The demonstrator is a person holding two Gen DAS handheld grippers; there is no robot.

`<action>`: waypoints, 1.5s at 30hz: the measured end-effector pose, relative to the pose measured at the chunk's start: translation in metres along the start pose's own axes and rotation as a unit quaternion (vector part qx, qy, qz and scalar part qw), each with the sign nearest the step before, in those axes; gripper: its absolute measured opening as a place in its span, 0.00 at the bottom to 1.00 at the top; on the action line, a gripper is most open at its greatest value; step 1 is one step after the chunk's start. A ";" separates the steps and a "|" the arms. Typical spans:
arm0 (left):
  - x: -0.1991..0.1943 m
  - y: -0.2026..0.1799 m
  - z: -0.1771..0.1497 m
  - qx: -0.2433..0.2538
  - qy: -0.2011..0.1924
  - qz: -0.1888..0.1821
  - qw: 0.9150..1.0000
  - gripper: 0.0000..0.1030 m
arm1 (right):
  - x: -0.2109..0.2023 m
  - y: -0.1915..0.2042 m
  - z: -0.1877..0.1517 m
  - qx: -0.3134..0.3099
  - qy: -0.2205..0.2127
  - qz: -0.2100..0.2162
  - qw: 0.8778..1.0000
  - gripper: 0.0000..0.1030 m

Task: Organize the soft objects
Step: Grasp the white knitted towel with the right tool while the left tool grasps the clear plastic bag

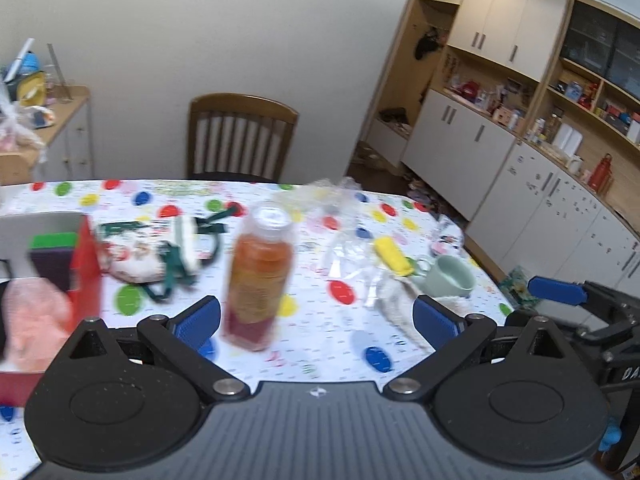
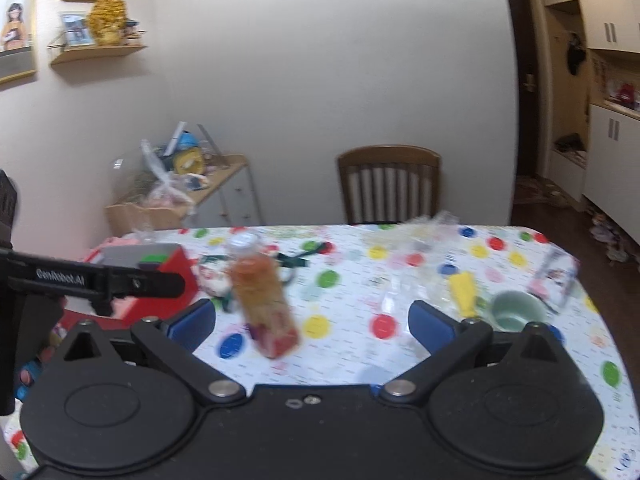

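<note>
Here the left tool [image 1: 316, 316] and the right tool [image 2: 312, 326] both stood spread wide above the desk [image 1: 312, 360] with its dotted cloth, gripping nothing. An orange bottle [image 1: 258, 276] stood upright just beyond them. The soft things lay around it: a pink cloth [image 1: 36, 320] inside the red box [image 1: 86, 268] at the left, a patterned pouch with green straps [image 1: 148, 260] behind the bottle, and a pale cloth [image 1: 396, 304] beside the green mug [image 1: 450, 278].

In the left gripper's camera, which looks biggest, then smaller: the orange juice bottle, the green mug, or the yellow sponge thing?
1. Orange juice bottle, though it stands nearest.
2. Pale green mug.
3. Yellow ridged block.
</note>
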State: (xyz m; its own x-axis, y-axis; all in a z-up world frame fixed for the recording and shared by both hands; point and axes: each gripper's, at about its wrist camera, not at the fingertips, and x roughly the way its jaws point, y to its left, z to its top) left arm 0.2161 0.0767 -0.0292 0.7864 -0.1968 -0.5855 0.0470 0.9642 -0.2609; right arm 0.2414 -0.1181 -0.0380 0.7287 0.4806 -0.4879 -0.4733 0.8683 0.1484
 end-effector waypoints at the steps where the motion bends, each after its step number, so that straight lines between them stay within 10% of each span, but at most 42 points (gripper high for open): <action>1: 0.006 -0.007 0.001 0.002 0.002 -0.006 1.000 1.00 | -0.001 -0.008 -0.003 0.003 0.003 -0.005 1.000 1.00; 19: 0.156 -0.106 0.015 0.072 0.046 -0.006 0.996 1.00 | 0.018 -0.123 -0.041 0.060 0.056 -0.063 0.995 0.97; 45: 0.330 -0.117 0.012 0.056 0.129 0.051 0.989 0.99 | 0.118 -0.185 -0.078 0.020 0.137 -0.090 0.986 0.86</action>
State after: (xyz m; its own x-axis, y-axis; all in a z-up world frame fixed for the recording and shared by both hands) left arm 0.4777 -0.0990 -0.1824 0.6078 -0.1233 -0.7845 0.0554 0.9920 -0.1130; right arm 0.3763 -0.2321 -0.1898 0.6355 0.2725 -0.7224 -0.3252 0.9431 0.0697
